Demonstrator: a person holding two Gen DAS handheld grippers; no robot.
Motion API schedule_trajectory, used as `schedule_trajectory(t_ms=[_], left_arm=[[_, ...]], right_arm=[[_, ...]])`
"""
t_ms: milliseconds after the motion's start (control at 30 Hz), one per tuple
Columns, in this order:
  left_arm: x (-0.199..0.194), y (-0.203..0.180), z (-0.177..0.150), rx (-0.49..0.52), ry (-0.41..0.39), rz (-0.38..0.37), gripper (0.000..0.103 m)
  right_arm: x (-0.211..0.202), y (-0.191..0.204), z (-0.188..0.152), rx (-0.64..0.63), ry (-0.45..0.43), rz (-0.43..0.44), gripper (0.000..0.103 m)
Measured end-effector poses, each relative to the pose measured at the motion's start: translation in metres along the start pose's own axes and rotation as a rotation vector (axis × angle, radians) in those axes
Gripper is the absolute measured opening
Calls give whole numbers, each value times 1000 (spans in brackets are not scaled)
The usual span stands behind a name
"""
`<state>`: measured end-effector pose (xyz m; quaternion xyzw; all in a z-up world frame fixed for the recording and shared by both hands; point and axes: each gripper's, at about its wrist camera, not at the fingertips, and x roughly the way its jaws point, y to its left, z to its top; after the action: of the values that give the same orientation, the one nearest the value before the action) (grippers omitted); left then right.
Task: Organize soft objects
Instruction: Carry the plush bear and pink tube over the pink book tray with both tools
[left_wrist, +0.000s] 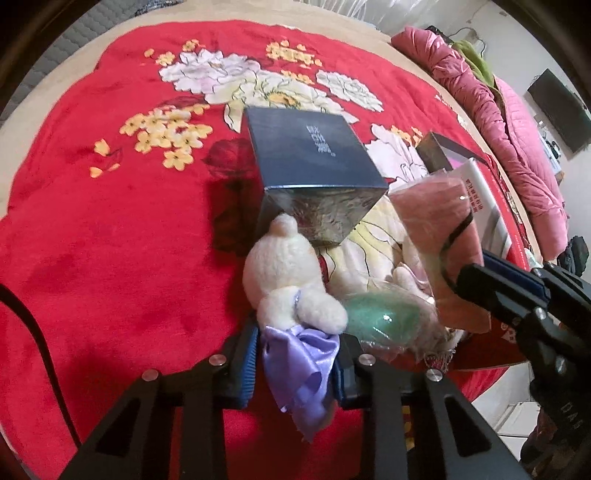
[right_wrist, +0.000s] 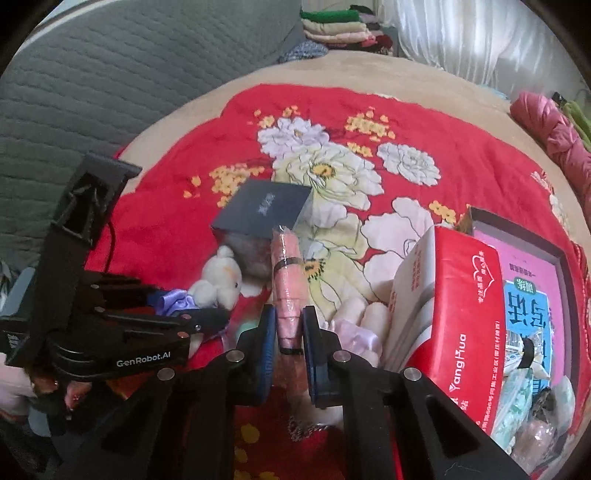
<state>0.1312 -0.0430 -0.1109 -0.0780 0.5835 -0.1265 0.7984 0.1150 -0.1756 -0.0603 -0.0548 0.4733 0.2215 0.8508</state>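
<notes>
While the white plush bunny (left_wrist: 286, 273) is pinched by its purple bow in the left gripper (left_wrist: 295, 363), a wrapped pink roll (right_wrist: 288, 284) is clamped in the right gripper (right_wrist: 289, 334), just beside it.

My bed (right_wrist: 424, 79) has a tan cover with a red floral blanket (left_wrist: 110, 229) spread over it. Lying on the blanket: a dark blue box (left_wrist: 314, 162) near the middle; a white plush bear (left_wrist: 284, 266) just in front of it, head touching the box's mirrored side; a red tissue pack (right_wrist: 458, 332) to the right, standing on end; an open dark tray box (right_wrist: 524, 236) behind the pack, holding pink and blue packets. A pink padded jacket (left_wrist: 517, 129) is piled along the bed's far right edge. A grey quilted headboard (right_wrist: 110, 74) stands at the bed's left end.
</notes>
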Motion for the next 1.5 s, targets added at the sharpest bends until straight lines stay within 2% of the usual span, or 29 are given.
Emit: schedule_trajectory(t_ms=[433,800,1300,1500], left_arm=[[-39,-5,-7,28,-79,34,32],[-75,-14,-14,49,-141,83,32],[-134,-49,-4,94,-239,101,32],[-153,-59,0,79,-278,79,32]], right_arm=[[-17,12,-5,21,-26,27,15],[-42,20,-6,28,-75,8,15],[-108,-3,-11,99,-194,-79,15],[-133,-17,-16,136,-236,-133,15]])
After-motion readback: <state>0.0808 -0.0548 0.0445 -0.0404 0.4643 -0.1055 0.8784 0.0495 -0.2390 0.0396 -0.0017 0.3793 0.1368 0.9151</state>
